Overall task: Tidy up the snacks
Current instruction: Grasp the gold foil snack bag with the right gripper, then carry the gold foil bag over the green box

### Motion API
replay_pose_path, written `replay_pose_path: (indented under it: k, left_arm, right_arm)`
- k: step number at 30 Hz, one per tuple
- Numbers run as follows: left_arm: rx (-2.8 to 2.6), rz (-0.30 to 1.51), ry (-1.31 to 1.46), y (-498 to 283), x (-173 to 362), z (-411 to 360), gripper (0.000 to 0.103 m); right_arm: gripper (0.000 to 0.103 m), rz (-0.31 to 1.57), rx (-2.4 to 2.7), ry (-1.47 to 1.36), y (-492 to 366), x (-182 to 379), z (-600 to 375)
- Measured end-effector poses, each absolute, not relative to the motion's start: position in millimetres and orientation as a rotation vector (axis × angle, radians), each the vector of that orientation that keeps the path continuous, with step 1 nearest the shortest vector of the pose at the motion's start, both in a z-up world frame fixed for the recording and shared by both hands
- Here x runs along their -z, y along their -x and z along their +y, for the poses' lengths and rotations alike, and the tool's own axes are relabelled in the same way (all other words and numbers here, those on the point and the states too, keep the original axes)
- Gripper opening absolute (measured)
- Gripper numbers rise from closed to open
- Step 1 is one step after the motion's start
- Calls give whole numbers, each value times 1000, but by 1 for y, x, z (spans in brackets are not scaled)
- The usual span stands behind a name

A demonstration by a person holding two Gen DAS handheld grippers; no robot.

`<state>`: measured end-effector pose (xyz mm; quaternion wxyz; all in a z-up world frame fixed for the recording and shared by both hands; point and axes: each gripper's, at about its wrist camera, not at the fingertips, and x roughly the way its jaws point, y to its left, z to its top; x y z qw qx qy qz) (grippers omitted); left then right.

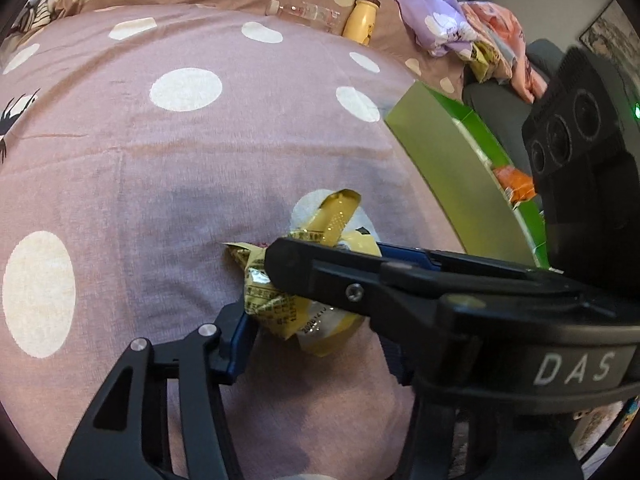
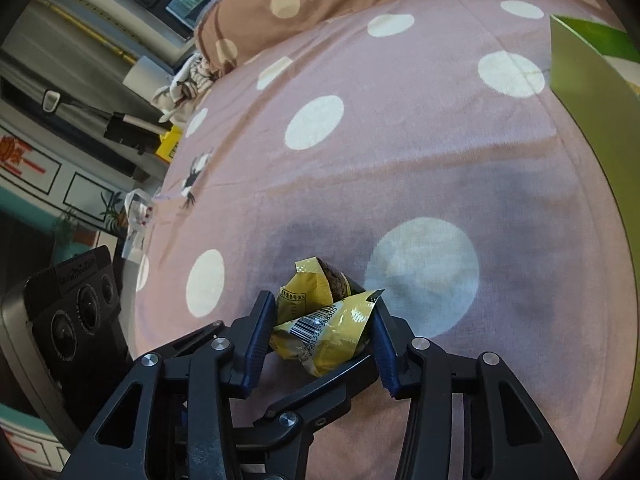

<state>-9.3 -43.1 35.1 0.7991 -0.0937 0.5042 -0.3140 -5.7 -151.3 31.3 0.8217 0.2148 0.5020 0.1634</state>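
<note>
A: Left wrist? 
B: Yellow snack packet (image 1: 280, 300) over the dotted bedsheet (image 1: 160, 160); left gripper (image 1: 312, 288) pinches it, right gripper's finger crossing.
A: Right wrist? 
B: Right gripper (image 2: 320, 340) clamps it too. Light, crinkly, probably crushable; grip the wrapper's edge.

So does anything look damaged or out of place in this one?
Yes. The yellow snack packet both tongs grip is torn open, its brown filling exposed at the top, though nothing has spilled onto the bedspread. A bottle and yellow cup also lie tipped near the pillow.
</note>
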Motion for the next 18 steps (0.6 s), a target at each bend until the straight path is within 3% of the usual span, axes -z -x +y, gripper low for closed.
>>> replay_pose_path:
  k: [18]
  left_arm:
    - [666, 887, 169, 24, -97, -42, 48]
  right_arm:
    - [47, 850, -429, -462, 29, -95, -162]
